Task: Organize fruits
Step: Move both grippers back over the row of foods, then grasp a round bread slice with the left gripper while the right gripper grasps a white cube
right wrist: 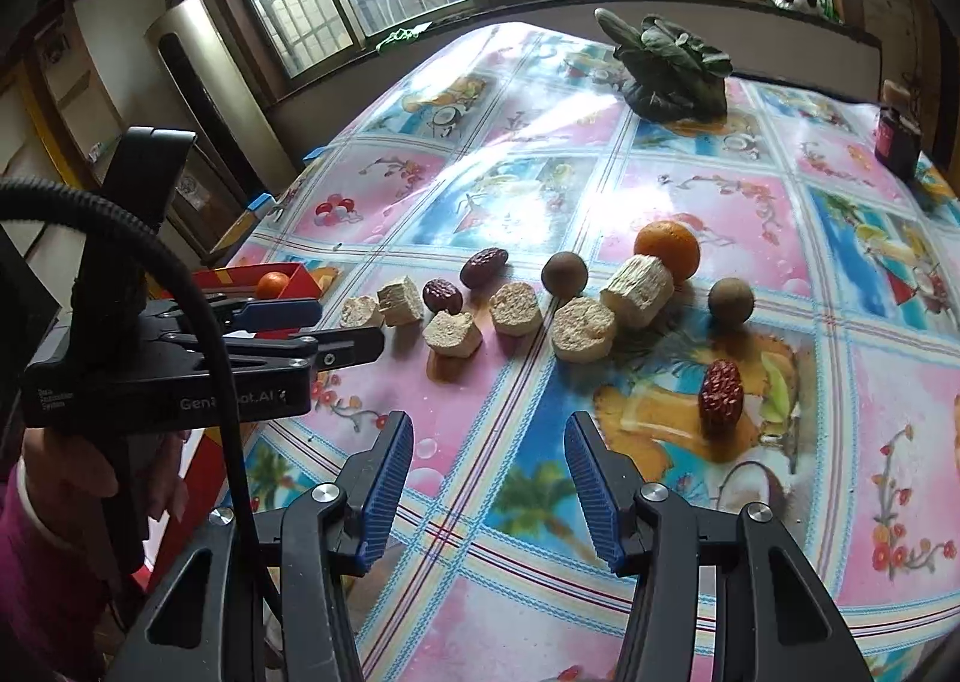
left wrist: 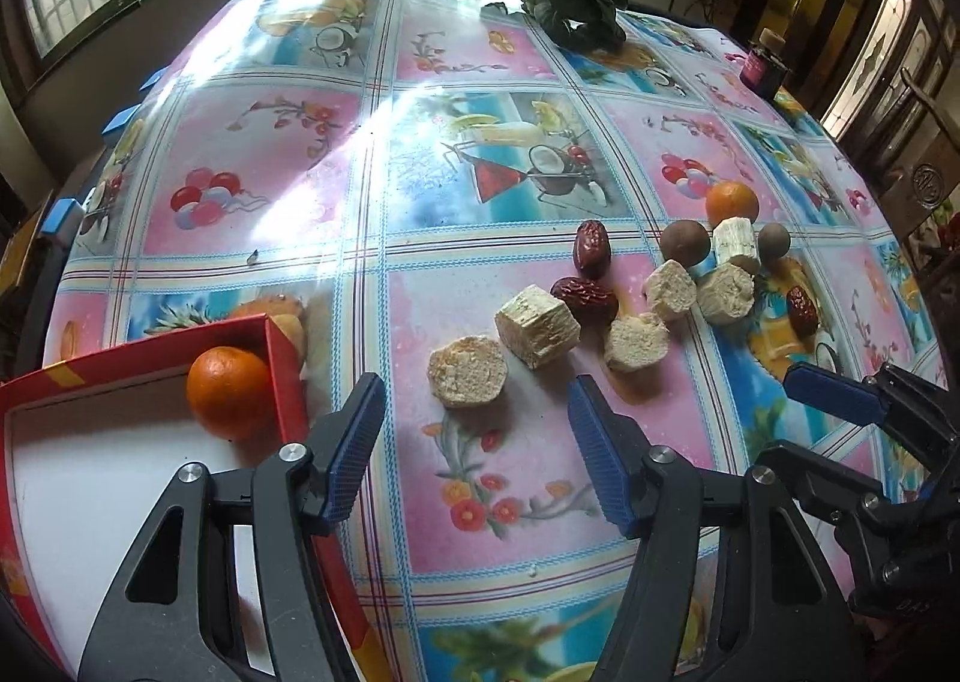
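Note:
A red box (left wrist: 282, 376) with a white floor holds one orange (left wrist: 228, 391) at the table's near left; it also shows in the right wrist view (right wrist: 240, 277). A second orange (left wrist: 731, 204) (right wrist: 667, 248), several pale sugarcane chunks (left wrist: 537, 333) (right wrist: 583, 329), three red dates (left wrist: 591, 248) (right wrist: 721, 395) and two brown round fruits (left wrist: 685, 243) (right wrist: 730, 303) lie loose on the tablecloth. My left gripper (left wrist: 477, 451) is open and empty, just right of the box. My right gripper (right wrist: 489, 493) is open and empty, nearer than the fruit row.
A bunch of dark leafy greens (left wrist: 570, 1) (right wrist: 672, 73) lies at the far side. A dark jar (left wrist: 762, 64) (right wrist: 897, 139) stands at the far right corner. Windows and a wall run behind the table. The table (left wrist: 372, 142) has a glossy patterned cloth.

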### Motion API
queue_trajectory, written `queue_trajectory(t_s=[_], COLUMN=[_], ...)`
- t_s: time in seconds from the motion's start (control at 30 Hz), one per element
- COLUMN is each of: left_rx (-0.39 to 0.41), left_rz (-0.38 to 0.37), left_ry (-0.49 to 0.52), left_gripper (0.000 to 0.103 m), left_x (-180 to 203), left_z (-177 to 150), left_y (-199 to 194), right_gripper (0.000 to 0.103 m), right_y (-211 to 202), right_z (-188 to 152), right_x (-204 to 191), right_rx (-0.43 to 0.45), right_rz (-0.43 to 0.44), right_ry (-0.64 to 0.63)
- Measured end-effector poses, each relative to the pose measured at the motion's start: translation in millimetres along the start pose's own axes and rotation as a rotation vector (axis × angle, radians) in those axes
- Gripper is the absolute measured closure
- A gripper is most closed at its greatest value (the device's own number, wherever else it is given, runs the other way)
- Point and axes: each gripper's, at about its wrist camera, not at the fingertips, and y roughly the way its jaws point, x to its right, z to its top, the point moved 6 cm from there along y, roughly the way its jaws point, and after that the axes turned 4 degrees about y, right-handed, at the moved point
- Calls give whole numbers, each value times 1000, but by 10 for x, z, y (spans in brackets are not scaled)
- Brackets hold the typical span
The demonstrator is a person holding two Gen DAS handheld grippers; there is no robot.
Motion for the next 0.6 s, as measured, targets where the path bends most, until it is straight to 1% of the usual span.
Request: queue_trajectory(t_s=[0.1,0.17,0.23,0.33,0.43,0.6], left_rx=[-14,-33,-26,-28,-29,-22], left_rz=[-4,-26,-25,-31,-26,-15], left_ry=[28,25,20,9,8,-3], left_gripper=[55,63,75,75,75,75], left_x=[34,49,30,4,-2,-43], left_z=[14,12,33,35,32,36], left_y=[45,91,89,92,84,40], right_gripper=[52,52,52,52,55,59], right_y=[27,53,93,209,342,548], right_z=[9,28,59,102,131,221], right_x=[-12,-47,-89,-157,-227,-287], right_rx=[-2,-4,-5,-22,-38,-45], right_rz=[-2,-14,-19,-21,-15,-51], right_ry=[-11,-34,-52,-79,-103,-147])
